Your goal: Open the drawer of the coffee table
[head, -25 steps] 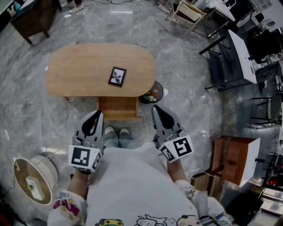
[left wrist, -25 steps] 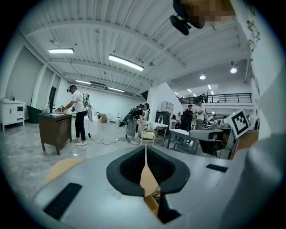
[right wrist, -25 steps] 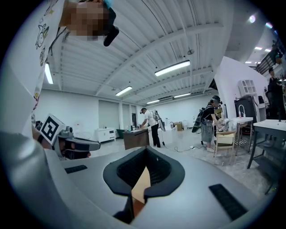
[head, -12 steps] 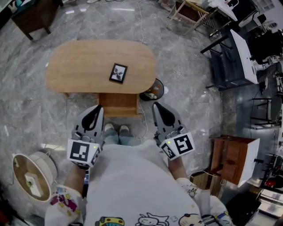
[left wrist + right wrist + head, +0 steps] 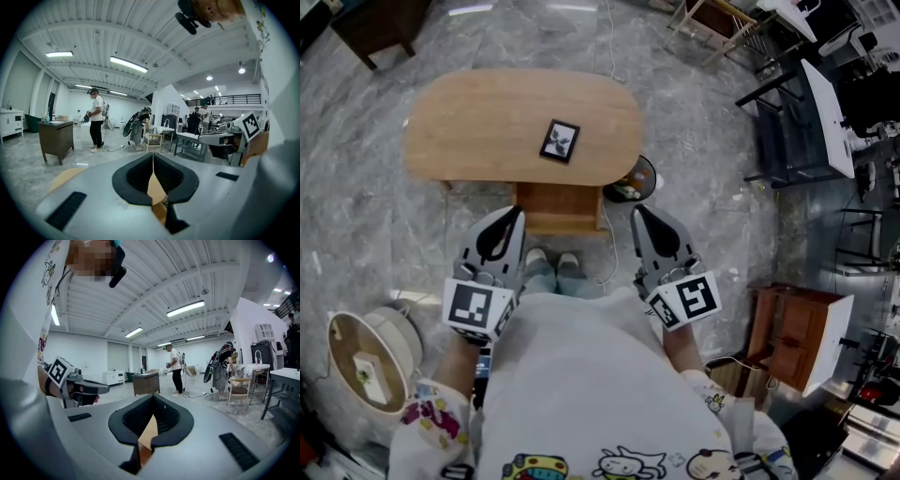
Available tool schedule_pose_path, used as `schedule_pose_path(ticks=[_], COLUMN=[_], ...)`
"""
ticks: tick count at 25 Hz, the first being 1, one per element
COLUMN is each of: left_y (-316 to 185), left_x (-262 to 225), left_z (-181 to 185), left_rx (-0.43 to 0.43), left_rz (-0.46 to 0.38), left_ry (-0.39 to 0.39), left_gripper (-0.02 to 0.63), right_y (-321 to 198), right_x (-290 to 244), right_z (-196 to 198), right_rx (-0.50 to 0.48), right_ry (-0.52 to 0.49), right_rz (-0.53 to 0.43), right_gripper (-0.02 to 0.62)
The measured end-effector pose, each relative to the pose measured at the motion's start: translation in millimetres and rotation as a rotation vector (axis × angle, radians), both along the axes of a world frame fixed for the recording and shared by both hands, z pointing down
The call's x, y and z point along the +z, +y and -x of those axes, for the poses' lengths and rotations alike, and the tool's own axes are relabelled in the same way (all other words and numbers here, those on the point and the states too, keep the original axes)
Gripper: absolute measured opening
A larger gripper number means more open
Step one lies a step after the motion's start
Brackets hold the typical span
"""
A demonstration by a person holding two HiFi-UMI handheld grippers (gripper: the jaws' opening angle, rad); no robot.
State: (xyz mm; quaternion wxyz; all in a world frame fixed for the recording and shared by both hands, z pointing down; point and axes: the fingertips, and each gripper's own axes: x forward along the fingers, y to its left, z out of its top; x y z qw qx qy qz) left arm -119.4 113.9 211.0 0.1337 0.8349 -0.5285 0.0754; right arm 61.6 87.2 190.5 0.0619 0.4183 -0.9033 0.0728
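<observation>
While standing before the pale oval wooden coffee table point(image 5: 487, 131), carrying the grey left gripper point(image 5: 512, 217) and grey right gripper point(image 5: 641, 216) at waist height, aimed at it yet well short. Both tongs pressed together on nothing: probably a carrying pose, not a grasp.

Note the brown wooden drawer box point(image 5: 558, 208) jutting from under the table's near edge, just beyond the person's shoes point(image 5: 568, 264), apart from both tongs. Fits either a drawer already drawn out or a fixed housing with its front shut; cannot tell from above.

Only from the head view: whole table, with a small black-framed picture point(image 5: 560, 141) on top. Only from the gripper views: closed jaw seams, a tan sliver behind them, a standing person in a white top point(image 5: 96, 119), and a dark brown cabinet point(image 5: 56, 138).
</observation>
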Motion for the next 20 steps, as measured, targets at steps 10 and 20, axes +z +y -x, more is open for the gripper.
schedule_pose_path(ticks=[10, 20], left_y=[-3, -6], left_x=[2, 3], left_z=[-10, -13], left_rx=[0.020, 0.027], left_rz=[0.003, 0.001], left_ry=[-0.017, -0.027], left_gripper=[0.008, 0.008], right_y=[-2, 1], right_x=[4, 12], right_z=[-2, 2], right_rx=[-0.008, -0.023], right_ry=[0.021, 0.030], right_rz=[-0.002, 0.018], right_gripper=[-0.002, -0.002])
